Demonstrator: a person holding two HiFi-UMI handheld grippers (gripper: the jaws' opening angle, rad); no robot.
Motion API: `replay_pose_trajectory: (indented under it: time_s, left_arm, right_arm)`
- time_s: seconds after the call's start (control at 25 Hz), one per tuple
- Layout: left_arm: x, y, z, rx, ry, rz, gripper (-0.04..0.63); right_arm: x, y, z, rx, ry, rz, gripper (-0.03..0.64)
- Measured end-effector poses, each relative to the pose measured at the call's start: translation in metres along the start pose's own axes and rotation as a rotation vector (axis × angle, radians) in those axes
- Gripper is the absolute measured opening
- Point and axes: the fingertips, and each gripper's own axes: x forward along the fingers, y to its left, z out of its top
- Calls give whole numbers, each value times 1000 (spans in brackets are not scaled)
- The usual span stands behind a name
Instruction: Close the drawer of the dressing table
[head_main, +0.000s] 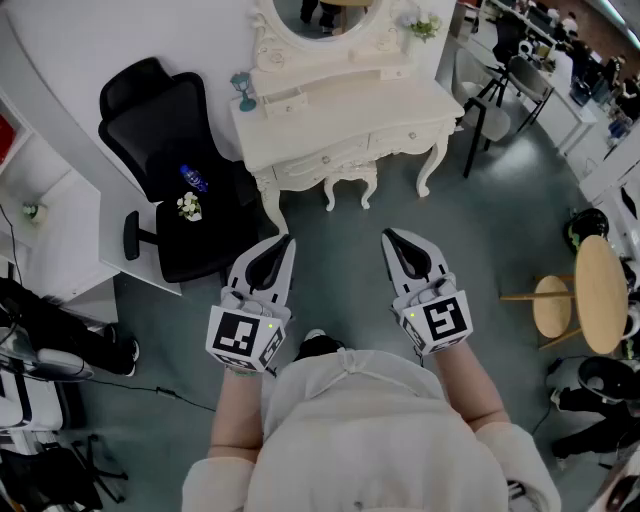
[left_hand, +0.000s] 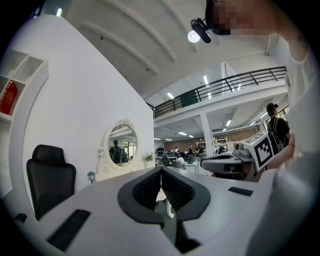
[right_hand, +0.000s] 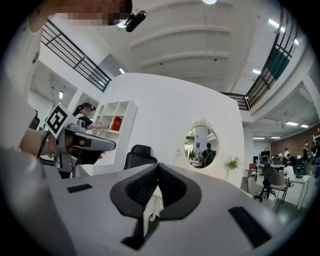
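The white dressing table (head_main: 400, 105) with its oval mirror (head_main: 325, 15) stands ahead of me, some way off across the floor. A small drawer (head_main: 283, 100) on the tabletop's left seems to stick out forward. The front drawers (head_main: 330, 158) look flush. My left gripper (head_main: 283, 243) and right gripper (head_main: 390, 238) are held level side by side, well short of the table. Both are shut with nothing between their jaws. In the left gripper view, the mirror (left_hand: 121, 145) shows beyond my left gripper (left_hand: 161, 172). In the right gripper view, the mirror (right_hand: 201, 146) shows beyond my right gripper (right_hand: 158, 167).
A black office chair (head_main: 150, 110) with a bottle (head_main: 194, 179) and a small posy on its seat stands left of the table. A white stool (head_main: 350, 180) sits under the table. White shelving (head_main: 45, 215) lines the left; a round wooden table (head_main: 603, 293) is at the right.
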Motion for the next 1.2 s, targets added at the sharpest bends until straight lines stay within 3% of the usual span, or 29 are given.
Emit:
replay_pose_trajectory:
  time_s: [0.4,0.72,0.76,0.8,0.84,0.92,1.04,1.2]
  left_arm:
    - [13,-5,-9,33,26,-6,18]
    - [28,-16,-20,-33,29,1,20]
    - [32,-15,-26,-23,46,17,59]
    - [36,-13,-32,0,68,36,219]
    - [40,-11,-37,24,86,56,328]
    - [47,-4,-39,26,79,89,348]
    - [58,7,-38,-40,52,100,359]
    - [83,25,-50,-16,94,94,357]
  right_arm:
    - [4,-10,-3,13,4,7,2]
    - [1,-24,-15,49,18,3,6]
    - [1,-26,-17,50,22,6,6]
    - [2,-27,-19,53,25,8,6]
    - [3,-29,-21,57,28,9,6]
    - [6,-34,-25,66,35,7,6]
    - [17,-43,-32,65,48,9,6]
    - [44,-57,-43,70,61,8,6]
